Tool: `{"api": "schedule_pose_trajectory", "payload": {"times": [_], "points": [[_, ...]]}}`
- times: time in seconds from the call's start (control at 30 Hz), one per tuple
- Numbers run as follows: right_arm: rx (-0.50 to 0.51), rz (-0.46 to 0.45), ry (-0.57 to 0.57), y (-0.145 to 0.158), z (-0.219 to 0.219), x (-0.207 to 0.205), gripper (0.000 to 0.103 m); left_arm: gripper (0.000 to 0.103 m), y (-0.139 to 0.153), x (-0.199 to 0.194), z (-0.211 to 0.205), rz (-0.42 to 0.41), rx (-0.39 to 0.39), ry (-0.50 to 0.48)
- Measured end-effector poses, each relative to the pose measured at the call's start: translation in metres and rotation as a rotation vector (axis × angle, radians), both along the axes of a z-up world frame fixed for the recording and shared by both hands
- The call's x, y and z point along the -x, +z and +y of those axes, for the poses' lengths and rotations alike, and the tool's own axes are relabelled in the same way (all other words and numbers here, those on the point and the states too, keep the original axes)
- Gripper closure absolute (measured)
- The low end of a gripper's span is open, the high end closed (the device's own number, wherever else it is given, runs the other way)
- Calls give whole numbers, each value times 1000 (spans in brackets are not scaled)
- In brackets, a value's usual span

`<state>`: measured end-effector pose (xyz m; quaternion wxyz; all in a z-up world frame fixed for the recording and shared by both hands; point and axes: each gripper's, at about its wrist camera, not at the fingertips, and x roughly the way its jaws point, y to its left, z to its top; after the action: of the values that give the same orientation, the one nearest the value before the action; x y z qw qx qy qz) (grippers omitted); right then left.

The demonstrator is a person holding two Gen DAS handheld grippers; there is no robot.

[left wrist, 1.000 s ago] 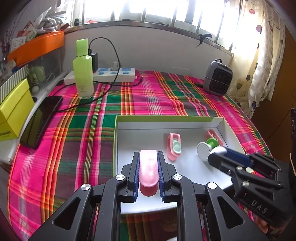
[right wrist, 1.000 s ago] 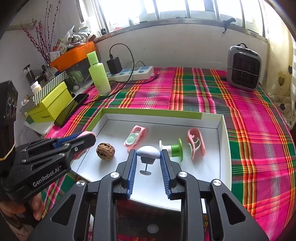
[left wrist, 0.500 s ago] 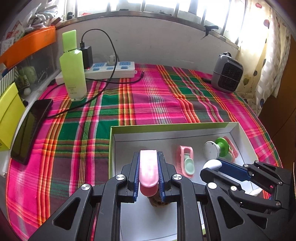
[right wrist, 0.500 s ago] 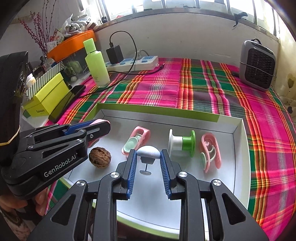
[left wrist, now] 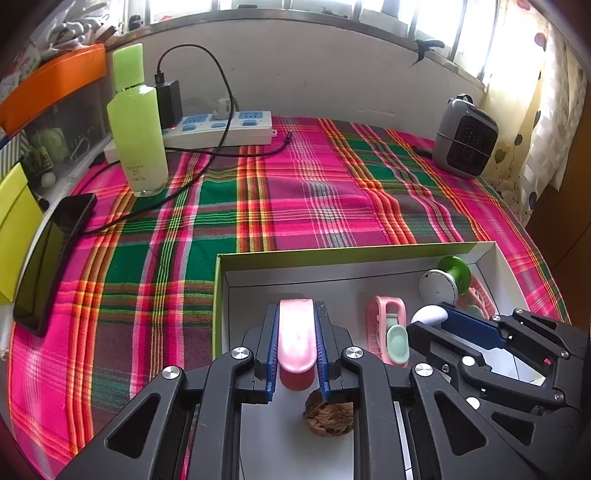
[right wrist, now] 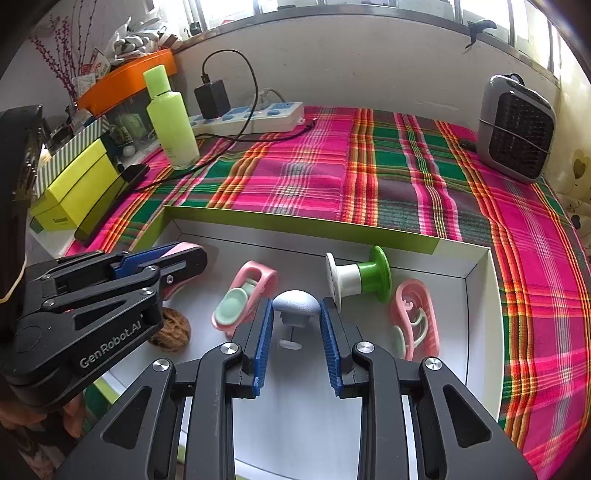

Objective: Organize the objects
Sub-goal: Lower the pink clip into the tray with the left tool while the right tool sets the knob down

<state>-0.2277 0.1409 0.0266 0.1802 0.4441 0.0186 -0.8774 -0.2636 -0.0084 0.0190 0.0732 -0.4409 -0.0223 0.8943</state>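
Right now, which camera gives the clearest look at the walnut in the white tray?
The right wrist view: the walnut lies on the tray floor, only its left edge hidden behind the left gripper. In the left wrist view the walnut sits low in the picture, and that gripper's own fingers overlap its top.

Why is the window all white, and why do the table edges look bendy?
Left wrist view: the window is overexposed by daylight, so it washes out white. Right wrist view: the fisheye lens bows the tray rim and darkens the corners; the gray heater stays sharp.
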Motion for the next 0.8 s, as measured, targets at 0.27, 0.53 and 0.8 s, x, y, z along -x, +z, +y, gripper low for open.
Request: {"api": "schedule_pose_trajectory", "payload": {"times": [0.27,0.53,0.8], "points": [[-1,5,-2,-1,0,2,76,87,-1,2,3,0,16,-3],[1,6,-2,-1,-1,2,76,87,-2,2,4,-3,24,-2],[5,13,-1,0,-1,-1,70,74,0,-1,6,-1,29,-13]]}}
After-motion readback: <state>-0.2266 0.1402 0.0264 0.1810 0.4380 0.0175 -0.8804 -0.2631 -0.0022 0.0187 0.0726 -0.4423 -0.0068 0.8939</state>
